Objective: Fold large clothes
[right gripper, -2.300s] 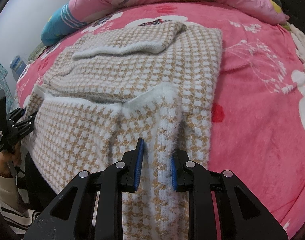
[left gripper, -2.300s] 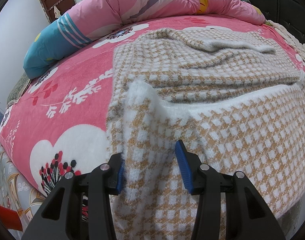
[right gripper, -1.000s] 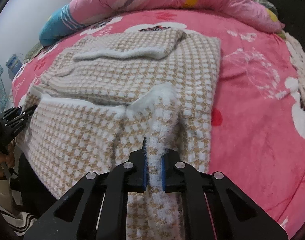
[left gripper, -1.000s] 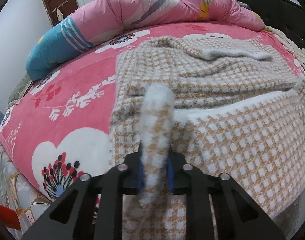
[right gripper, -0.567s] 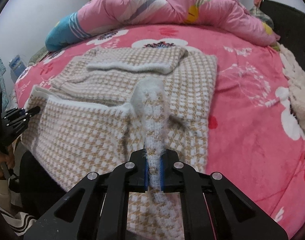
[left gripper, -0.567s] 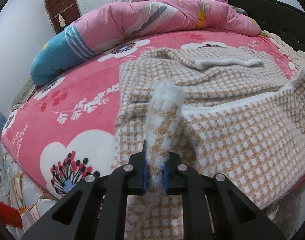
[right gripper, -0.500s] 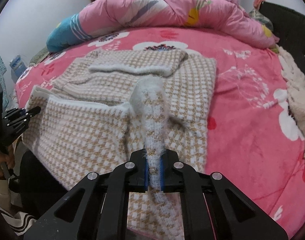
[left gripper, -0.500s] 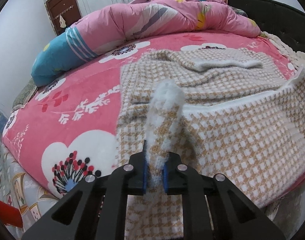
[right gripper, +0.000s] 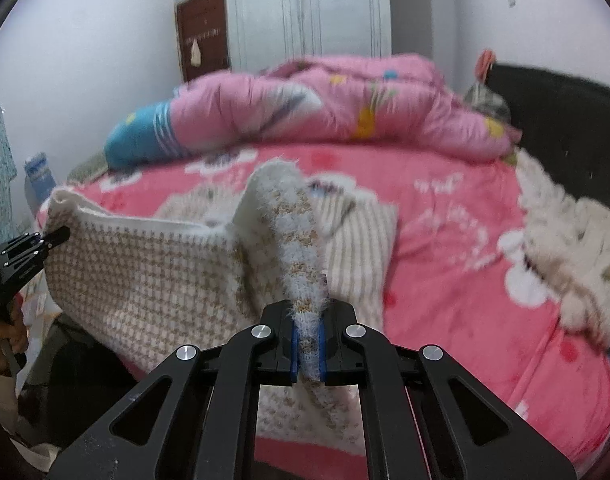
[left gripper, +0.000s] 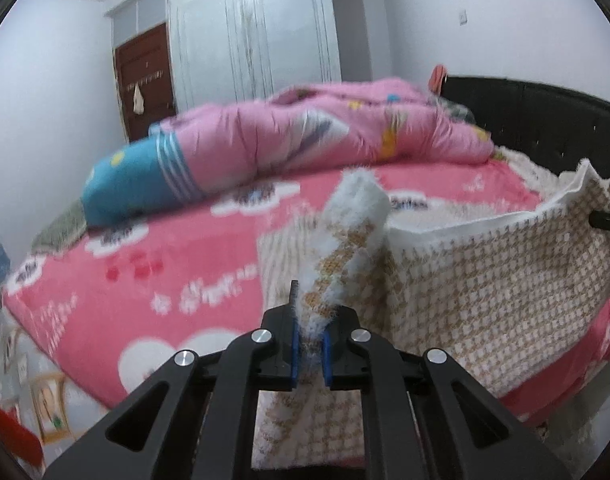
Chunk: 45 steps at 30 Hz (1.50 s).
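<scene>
- Soft, even, cool room light in both views; no hard shadows or glare.
- Each claw, the left claw (left gripper: 309,354) and the right claw (right gripper: 308,350), is sharp.
- Beyond the claws, the pink quilt (left gripper: 305,136) and bed cover (right gripper: 445,216) smear with motion blur.
- Fisheye bends the wardrobe (left gripper: 249,36) behind; black vignette fills the corners.

No readable text, labels, numbers, or signs anywhere
</scene>
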Available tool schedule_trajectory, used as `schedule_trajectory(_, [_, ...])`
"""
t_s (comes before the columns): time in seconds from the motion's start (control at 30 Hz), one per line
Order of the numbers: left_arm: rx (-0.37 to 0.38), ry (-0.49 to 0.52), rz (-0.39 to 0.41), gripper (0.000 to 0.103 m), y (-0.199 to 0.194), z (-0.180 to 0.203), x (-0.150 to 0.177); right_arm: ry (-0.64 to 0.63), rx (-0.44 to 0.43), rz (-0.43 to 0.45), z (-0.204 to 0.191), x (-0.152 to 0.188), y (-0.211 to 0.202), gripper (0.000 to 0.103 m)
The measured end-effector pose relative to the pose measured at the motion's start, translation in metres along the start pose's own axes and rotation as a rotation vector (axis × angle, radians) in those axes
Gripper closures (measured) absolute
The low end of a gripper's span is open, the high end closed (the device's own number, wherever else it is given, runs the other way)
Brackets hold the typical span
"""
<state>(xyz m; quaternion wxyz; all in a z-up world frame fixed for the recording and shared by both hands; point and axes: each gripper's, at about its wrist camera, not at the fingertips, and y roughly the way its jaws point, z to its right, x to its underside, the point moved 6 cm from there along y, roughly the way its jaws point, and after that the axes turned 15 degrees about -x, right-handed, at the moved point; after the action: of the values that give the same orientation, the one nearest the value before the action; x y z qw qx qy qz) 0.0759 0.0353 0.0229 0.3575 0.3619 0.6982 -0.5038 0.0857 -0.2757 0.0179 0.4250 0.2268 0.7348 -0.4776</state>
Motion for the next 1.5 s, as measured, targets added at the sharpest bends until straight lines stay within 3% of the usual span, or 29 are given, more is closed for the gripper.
schedule_trajectory(0.13, [0.015,-0.013,0.035,0.095,0.026,-0.007,-0.046,-0.042,0.004,0.054,0.019,-0.051,0.018,0.098])
schedule_trajectory(0.2, [0.027,-0.020,0.033,0.095,0.056,-0.009,-0.075,-0.033,-0.008,0.067,0.037,-0.082,0.042,0.098])
schedule_trajectory(0.37, [0.060,0.000,-0.059,0.095,0.153,0.005,-0.111,0.055,-0.021,0.030,0.084,-0.119,0.121,0.098])
schedule_trajectory(0.47, [0.100,0.009,-0.195,0.094,0.225,0.023,-0.098,0.113,0.019,-0.056,0.115,-0.108,0.185,0.098])
schedule_trajectory(0.57, [0.132,0.007,-0.333,0.091,0.278,0.039,-0.064,0.215,0.041,-0.173,0.150,-0.069,0.243,0.097])
schedule_trajectory(0.6, [0.140,0.003,-0.391,0.087,0.296,0.043,-0.049,0.265,0.026,-0.226,0.161,-0.052,0.259,0.095])
schedule_trajectory(0.63, [0.144,-0.001,-0.420,0.076,0.303,0.044,-0.041,0.316,0.006,-0.260,0.170,-0.039,0.269,0.089])
schedule_trajectory(0.67, [0.151,-0.018,-0.453,0.070,0.313,0.042,-0.032,0.344,-0.010,-0.256,0.173,-0.035,0.269,0.086])
schedule_trajectory(0.7, [0.163,-0.046,-0.455,0.062,0.314,0.036,-0.031,0.367,-0.039,-0.235,0.175,-0.035,0.264,0.084])
schedule_trajectory(0.77, [0.182,-0.104,-0.434,0.056,0.310,0.019,-0.040,0.358,-0.017,-0.197,0.175,-0.045,0.244,0.067])
schedule_trajectory(0.8, [0.178,-0.138,-0.396,0.054,0.304,0.007,-0.050,0.326,0.008,-0.155,0.173,-0.056,0.230,0.053])
schedule_trajectory(0.87, [0.201,-0.202,-0.320,0.052,0.290,-0.010,-0.072,0.284,-0.024,-0.101,0.161,-0.074,0.214,0.053])
schedule_trajectory(0.93, [0.276,-0.255,-0.293,0.051,0.283,-0.011,-0.090,0.286,-0.085,-0.113,0.148,-0.081,0.224,0.053])
schedule_trajectory(1.0, [0.352,-0.238,-0.328,0.050,0.286,0.013,-0.096,0.284,-0.137,-0.161,0.132,-0.079,0.248,0.053])
schedule_trajectory(1.07, [0.397,-0.160,-0.399,0.048,0.301,0.048,-0.087,0.306,-0.172,-0.227,0.126,-0.072,0.281,0.053])
schedule_trajectory(1.13, [0.315,-0.068,-0.463,0.047,0.329,0.070,-0.062,0.347,-0.131,-0.246,0.144,-0.065,0.304,0.055])
schedule_trajectory(1.17, [0.308,-0.084,-0.479,0.045,0.341,0.070,-0.056,0.399,-0.129,-0.229,0.158,-0.065,0.305,0.058])
schedule_trajectory(1.23, [0.296,-0.224,-0.491,0.046,0.352,0.048,-0.055,0.574,-0.126,-0.150,0.194,-0.063,0.291,0.065])
schedule_trajectory(1.27, [0.277,-0.288,-0.501,0.046,0.356,0.034,-0.057,0.615,-0.084,-0.129,0.209,-0.062,0.281,0.064])
schedule_trajectory(1.3, [0.251,-0.361,-0.511,0.046,0.359,0.016,-0.059,0.618,0.033,-0.128,0.226,-0.060,0.264,0.057])
schedule_trajectory(1.33, [0.243,-0.412,-0.514,0.046,0.359,0.001,-0.061,0.609,0.060,-0.122,0.232,-0.062,0.252,0.056])
schedule_trajectory(1.43, [0.233,-0.429,-0.458,0.046,0.335,-0.018,-0.074,0.542,-0.002,-0.092,0.202,-0.071,0.215,0.052])
schedule_trajectory(1.5, [0.312,-0.356,-0.379,0.046,0.297,-0.002,-0.091,0.394,-0.071,-0.110,0.151,-0.077,0.203,0.043])
